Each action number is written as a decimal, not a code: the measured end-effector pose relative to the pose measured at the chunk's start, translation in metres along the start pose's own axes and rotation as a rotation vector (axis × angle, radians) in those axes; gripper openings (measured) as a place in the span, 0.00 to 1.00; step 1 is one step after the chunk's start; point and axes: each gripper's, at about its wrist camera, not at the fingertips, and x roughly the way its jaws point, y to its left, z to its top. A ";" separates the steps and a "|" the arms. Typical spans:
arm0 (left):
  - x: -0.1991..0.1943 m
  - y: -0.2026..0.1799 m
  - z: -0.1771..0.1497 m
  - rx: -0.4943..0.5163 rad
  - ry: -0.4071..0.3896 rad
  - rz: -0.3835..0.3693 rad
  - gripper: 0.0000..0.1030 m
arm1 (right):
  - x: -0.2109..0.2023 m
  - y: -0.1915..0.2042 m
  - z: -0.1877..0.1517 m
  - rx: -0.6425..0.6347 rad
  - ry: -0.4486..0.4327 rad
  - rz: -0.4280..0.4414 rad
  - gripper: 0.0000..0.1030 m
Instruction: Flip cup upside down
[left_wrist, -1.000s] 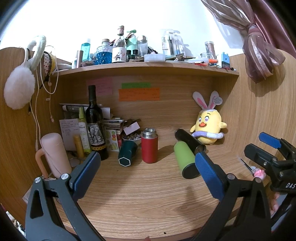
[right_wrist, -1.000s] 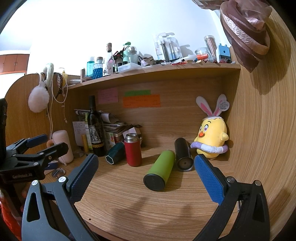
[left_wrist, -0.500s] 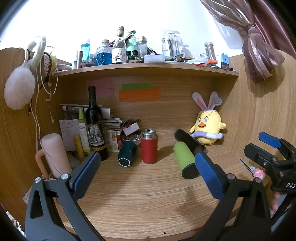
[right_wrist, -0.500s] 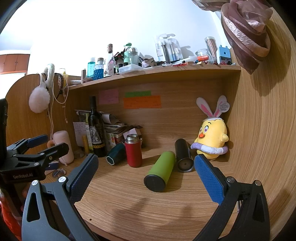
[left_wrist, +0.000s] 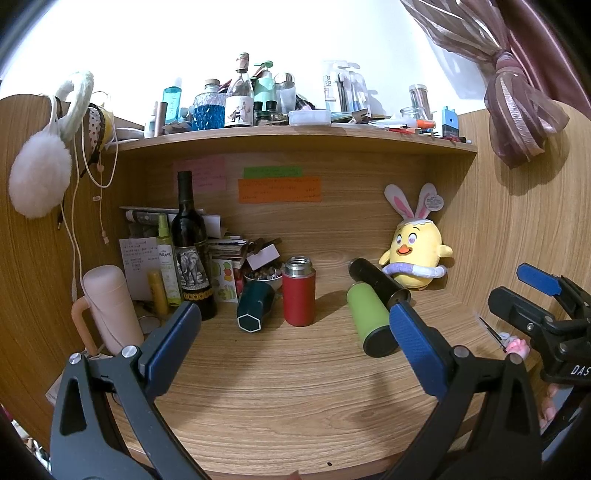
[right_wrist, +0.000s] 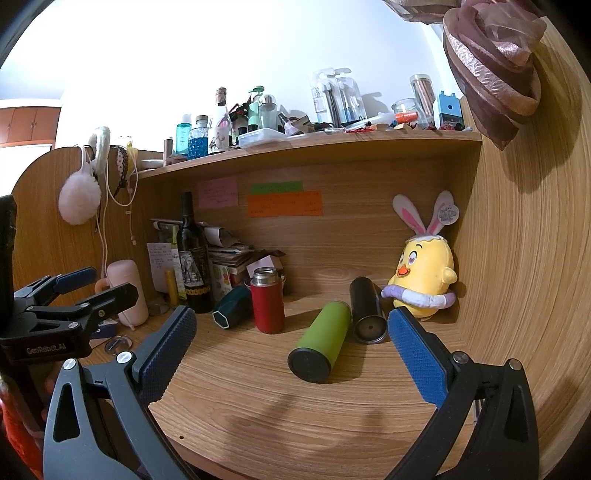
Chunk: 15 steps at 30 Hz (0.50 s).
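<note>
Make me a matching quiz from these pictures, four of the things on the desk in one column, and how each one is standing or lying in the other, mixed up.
Things:
1. red flask
2. green bottle
3. wine bottle
4. plush chick

States:
A. on its side, dark end toward the camera
B. upright, against the back right corner
C. upright, steel mouth uncapped
D. upright, elephant label

Pairs: 1-C, 2-A, 3-D, 4-B

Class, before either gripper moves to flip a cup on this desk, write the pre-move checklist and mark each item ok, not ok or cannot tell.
1. Left gripper open and unloaded: ok.
2. Right gripper open and unloaded: ok.
3. Red cup upright, mouth up, free to grasp: ok.
4. Green cup and black cup lie on their sides: not ok as upright targets.
5. Which cup is meant: cannot tell.
6. Bare desk in front for setting down: ok.
</note>
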 end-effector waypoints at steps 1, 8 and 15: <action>0.000 0.000 0.000 -0.001 0.000 0.000 1.00 | 0.000 0.000 0.000 0.000 0.000 -0.001 1.00; 0.000 0.000 0.000 -0.001 0.001 -0.001 1.00 | 0.000 0.000 0.000 -0.001 -0.001 0.001 1.00; 0.000 -0.001 0.000 -0.002 0.002 -0.001 1.00 | 0.000 0.000 0.000 -0.002 0.001 -0.001 1.00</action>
